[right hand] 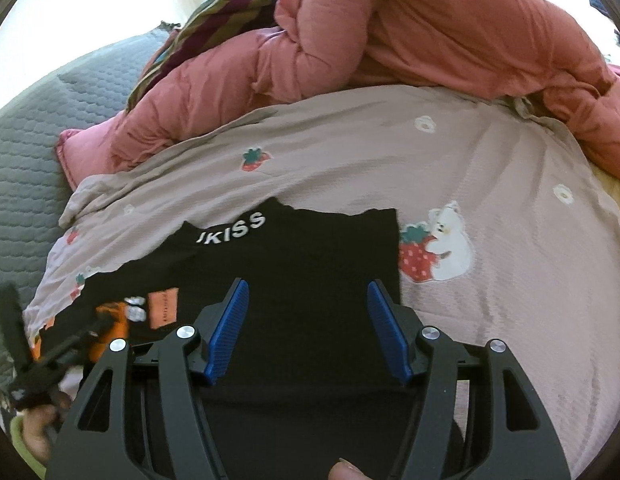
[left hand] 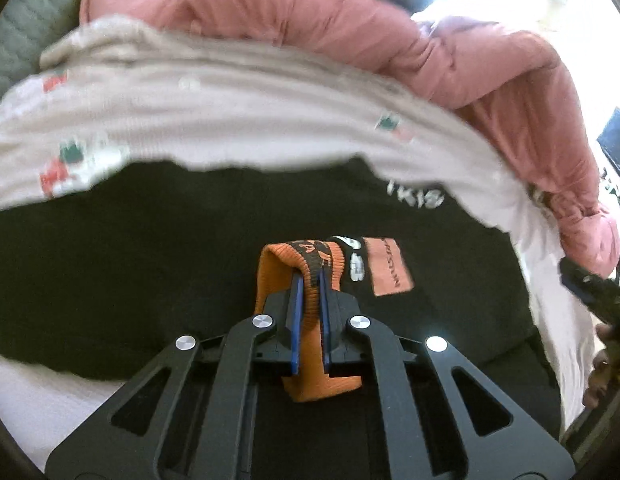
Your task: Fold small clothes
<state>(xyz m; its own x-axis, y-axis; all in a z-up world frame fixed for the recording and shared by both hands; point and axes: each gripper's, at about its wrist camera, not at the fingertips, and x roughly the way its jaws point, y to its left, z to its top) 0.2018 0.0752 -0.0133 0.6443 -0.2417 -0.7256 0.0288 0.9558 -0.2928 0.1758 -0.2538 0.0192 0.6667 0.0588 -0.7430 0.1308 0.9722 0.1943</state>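
Left wrist view: the left gripper [left hand: 310, 280] is closed on the orange ribbed cuff [left hand: 306, 312] of a black garment [left hand: 150, 240], its blue pads pinching the knit from both sides. Soft, light and limp, the cloth will drape and slide rather than hold a crease; the thicker cuff and hem edges give the surest grip. The garment lies spread on a pale strawberry-print sheet [left hand: 230, 112], in front of a pink quilted jacket [left hand: 350, 32].

Right wrist view: the right gripper [right hand: 306, 328] stands wide open above the garment's dark body [right hand: 310, 256], holding nothing. White lettering reading "KISS" [right hand: 234, 228] marks one edge, probably the collar, though motion blur in the other view leaves this uncertain. An orange patch [right hand: 163, 307] sits beside the cuff. A grey quilted cover [right hand: 26, 152] lies beyond the sheet.
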